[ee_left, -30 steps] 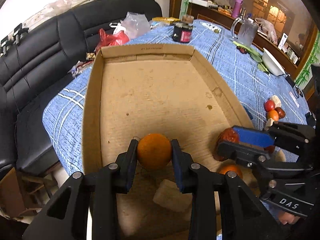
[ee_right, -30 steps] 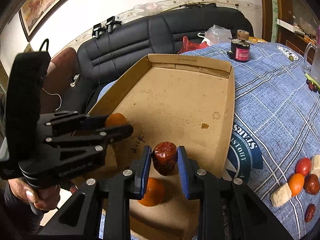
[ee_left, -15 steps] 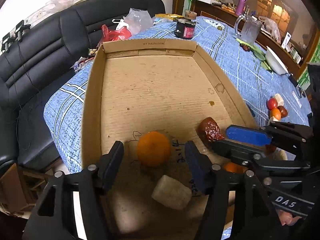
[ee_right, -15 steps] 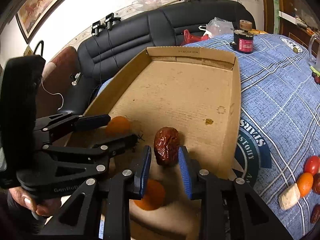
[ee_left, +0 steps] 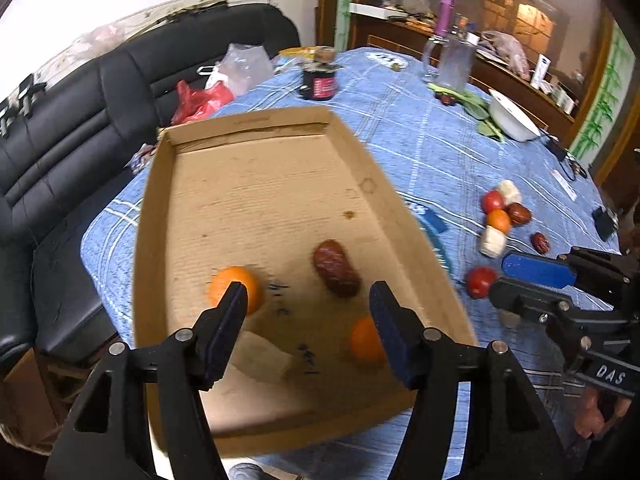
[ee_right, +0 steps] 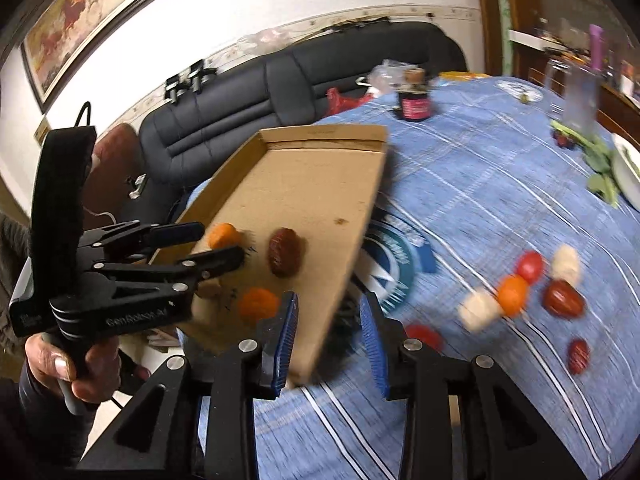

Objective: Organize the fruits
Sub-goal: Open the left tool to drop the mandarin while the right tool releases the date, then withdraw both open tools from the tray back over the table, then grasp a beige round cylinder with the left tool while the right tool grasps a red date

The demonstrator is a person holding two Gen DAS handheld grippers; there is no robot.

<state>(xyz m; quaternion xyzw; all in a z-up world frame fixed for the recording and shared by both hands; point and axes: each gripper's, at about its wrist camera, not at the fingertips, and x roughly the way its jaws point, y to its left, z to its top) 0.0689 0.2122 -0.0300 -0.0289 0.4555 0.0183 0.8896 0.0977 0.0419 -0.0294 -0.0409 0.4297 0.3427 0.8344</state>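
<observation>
A shallow cardboard tray (ee_left: pixel 248 184) (ee_right: pixel 320 184) lies on the blue cloth. In it lie an orange (ee_left: pixel 236 289) (ee_right: pixel 223 235), a dark red date (ee_left: pixel 335 268) (ee_right: pixel 285 252), a second orange (ee_left: pixel 365 345) (ee_right: pixel 258 303) and a pale chunk (ee_left: pixel 260 356). My left gripper (ee_left: pixel 306 300) (ee_right: pixel 208 246) is open and empty, just above the tray's near end. My right gripper (ee_right: pixel 329 322) (ee_left: pixel 516 276) is open and empty, over the tray's right rim. Loose fruit (ee_left: pixel 499 220) (ee_right: pixel 512 294) lies on the cloth to the right.
The blue-clothed table (ee_left: pixel 420 144) carries a dark jar (ee_left: pixel 319 82), a glass pitcher (ee_left: pixel 452 62), a white bowl (ee_left: pixel 514 120) and green leaves. A black sofa (ee_left: pixel 68 128) with plastic bags stands on the left. A red tomato (ee_left: pixel 478 282) lies near the right gripper.
Both grippers opened and pulled back. The orange and the date now lie free in the tray. The right gripper has swung right, toward the loose fruit.
</observation>
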